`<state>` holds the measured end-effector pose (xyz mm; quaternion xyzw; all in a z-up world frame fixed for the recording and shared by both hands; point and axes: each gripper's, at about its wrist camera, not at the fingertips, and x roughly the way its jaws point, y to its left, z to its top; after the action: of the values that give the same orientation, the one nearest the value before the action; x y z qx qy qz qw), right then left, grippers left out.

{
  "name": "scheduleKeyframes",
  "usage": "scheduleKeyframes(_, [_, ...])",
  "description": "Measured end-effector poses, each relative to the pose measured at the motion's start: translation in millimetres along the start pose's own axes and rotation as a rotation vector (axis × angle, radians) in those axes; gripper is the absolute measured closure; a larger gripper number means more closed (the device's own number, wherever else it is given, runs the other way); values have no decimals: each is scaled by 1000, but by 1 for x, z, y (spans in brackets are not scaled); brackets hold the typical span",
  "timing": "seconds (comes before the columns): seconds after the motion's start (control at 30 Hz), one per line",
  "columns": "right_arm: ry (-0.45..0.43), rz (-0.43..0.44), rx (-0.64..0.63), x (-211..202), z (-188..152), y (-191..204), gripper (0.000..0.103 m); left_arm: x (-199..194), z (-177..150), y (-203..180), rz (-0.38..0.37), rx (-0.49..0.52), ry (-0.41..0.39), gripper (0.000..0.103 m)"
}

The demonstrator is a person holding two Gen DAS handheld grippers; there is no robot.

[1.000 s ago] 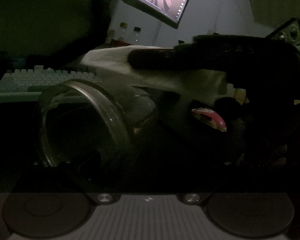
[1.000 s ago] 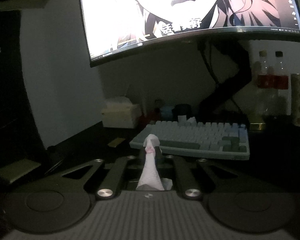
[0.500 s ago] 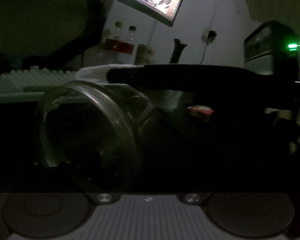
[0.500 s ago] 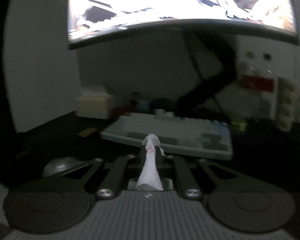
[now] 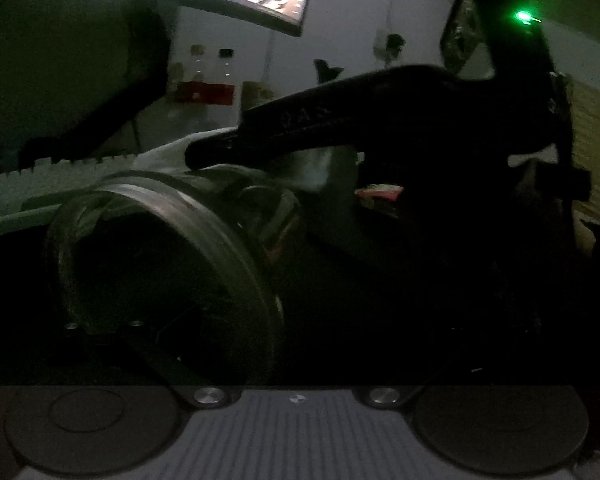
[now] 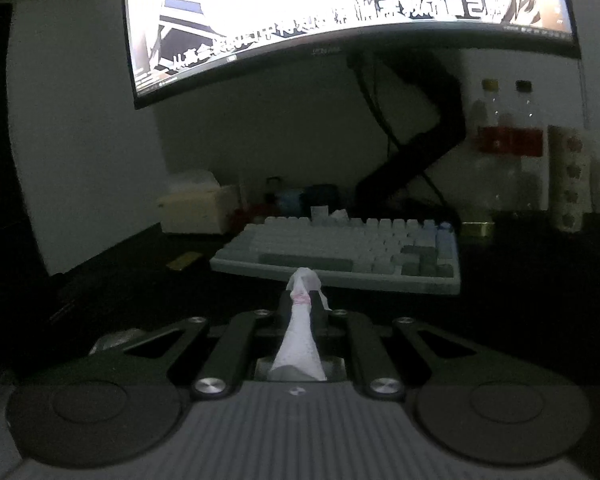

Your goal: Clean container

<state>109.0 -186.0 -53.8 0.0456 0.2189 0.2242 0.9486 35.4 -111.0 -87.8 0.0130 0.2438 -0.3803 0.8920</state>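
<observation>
Dim counter point(image 6: 140, 280) before keyboard point(image 6: 340, 252) | right tongs point(image 6: 300, 304) pinch tissue point(image 6: 298, 344) for wiping | left tongs' grip unclear: glass jar point(image 5: 160, 272) close ahead, mouth camera-ward.

Blurred, unreadable subtitles on monitor point(image 6: 340, 12)

The right gripper point(image 6: 302, 308), low at frame centre, has its jaws pinched nearly together. Seen from the left wrist, it crosses the upper right, tips pointing left.
</observation>
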Motion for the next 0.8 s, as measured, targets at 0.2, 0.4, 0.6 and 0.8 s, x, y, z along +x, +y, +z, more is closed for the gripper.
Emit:
scheduleKeyframes(0.2, [-33, 218, -58, -22, -9, 18, 94, 1, 3, -13, -18, 20, 4, 0])
scheduleKeyframes(0.4, [-19, 46, -7, -13, -3, -10, 94, 2, 5, -24, -20, 23, -4, 0])
scheduleKeyframes(0.6, [-39, 231, -68, -18, -9, 14, 94, -1, 9, -14, -18, 34, 4, 0])
scheduleKeyframes(0.8, [-4, 149, 2, -6, -3, -9, 94, -4, 4, -19, -19, 39, 9, 0])
